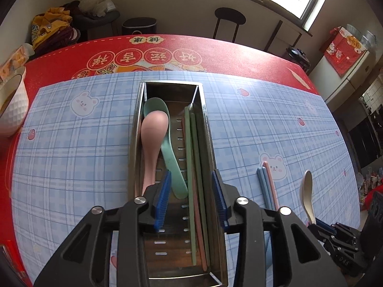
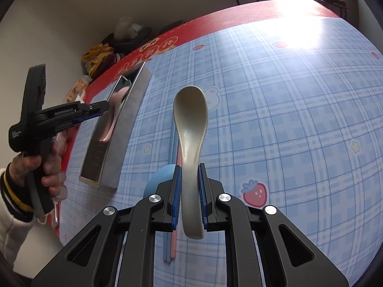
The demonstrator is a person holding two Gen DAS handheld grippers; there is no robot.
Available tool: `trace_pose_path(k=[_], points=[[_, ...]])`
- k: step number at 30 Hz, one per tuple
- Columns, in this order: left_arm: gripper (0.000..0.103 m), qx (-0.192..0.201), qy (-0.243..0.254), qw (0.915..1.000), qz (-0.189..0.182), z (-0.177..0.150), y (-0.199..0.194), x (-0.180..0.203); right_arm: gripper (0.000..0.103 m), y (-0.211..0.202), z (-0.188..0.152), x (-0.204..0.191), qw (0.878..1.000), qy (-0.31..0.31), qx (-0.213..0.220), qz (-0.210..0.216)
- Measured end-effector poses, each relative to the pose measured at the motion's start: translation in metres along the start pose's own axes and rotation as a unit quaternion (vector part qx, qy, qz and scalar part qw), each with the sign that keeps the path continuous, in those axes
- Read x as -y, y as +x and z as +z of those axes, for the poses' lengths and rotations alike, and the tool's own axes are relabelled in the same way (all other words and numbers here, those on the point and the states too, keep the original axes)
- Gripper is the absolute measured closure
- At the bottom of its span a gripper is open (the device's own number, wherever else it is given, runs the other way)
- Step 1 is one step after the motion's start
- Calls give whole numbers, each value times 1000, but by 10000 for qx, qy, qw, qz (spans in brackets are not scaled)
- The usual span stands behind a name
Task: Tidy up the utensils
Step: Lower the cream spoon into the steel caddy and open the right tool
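A steel utensil box (image 1: 136,129) lies on the blue checked mat. In it are a pink spoon (image 1: 153,134), a green spoon (image 1: 167,153) and green and pink chopsticks (image 1: 194,167). My left gripper (image 1: 191,191) hovers over the box, open and empty. My right gripper (image 2: 189,191) is shut on a beige spoon (image 2: 191,119), held above the mat; the spoon also shows in the left wrist view (image 1: 307,191). Blue and pink chopsticks (image 1: 267,186) lie on the mat right of the box. A blue spoon (image 2: 160,177) lies under the right gripper.
A white bowl (image 1: 12,110) stands at the table's left edge. The box (image 2: 115,129) and left gripper (image 2: 95,110) show left in the right wrist view. A red cloth (image 1: 215,47) covers the table's far side. A stool (image 1: 229,21) and bin (image 1: 138,26) stand beyond.
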State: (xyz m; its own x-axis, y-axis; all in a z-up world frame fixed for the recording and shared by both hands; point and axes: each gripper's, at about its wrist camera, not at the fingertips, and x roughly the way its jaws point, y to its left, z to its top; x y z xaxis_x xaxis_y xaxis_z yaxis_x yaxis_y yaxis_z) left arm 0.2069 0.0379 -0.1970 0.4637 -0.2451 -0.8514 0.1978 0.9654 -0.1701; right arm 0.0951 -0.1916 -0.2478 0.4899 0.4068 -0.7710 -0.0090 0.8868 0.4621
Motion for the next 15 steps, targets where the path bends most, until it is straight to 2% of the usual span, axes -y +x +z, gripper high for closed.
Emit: trace_pose_path(k=[2, 5, 8, 10, 15], points=[[45, 158, 64, 9998, 61, -9, -15, -5, 89, 4, 9, -9, 10000, -56, -35, 44], [31, 324, 65, 9993, 158, -24, -34, -17, 89, 14, 24, -27, 9998, -137, -120, 107], [18, 376, -51, 9992, 106, -39, -46, -31, 89, 27, 37, -49, 9993, -206, -237, 185], [15, 364, -58, 9992, 165, -47, -51, -36, 89, 38, 43, -65, 9989, -253, -331, 204], [13, 388, -189, 9984, 364, -67, -58, -52, 89, 65, 58, -104, 9977, -412, -502, 170]])
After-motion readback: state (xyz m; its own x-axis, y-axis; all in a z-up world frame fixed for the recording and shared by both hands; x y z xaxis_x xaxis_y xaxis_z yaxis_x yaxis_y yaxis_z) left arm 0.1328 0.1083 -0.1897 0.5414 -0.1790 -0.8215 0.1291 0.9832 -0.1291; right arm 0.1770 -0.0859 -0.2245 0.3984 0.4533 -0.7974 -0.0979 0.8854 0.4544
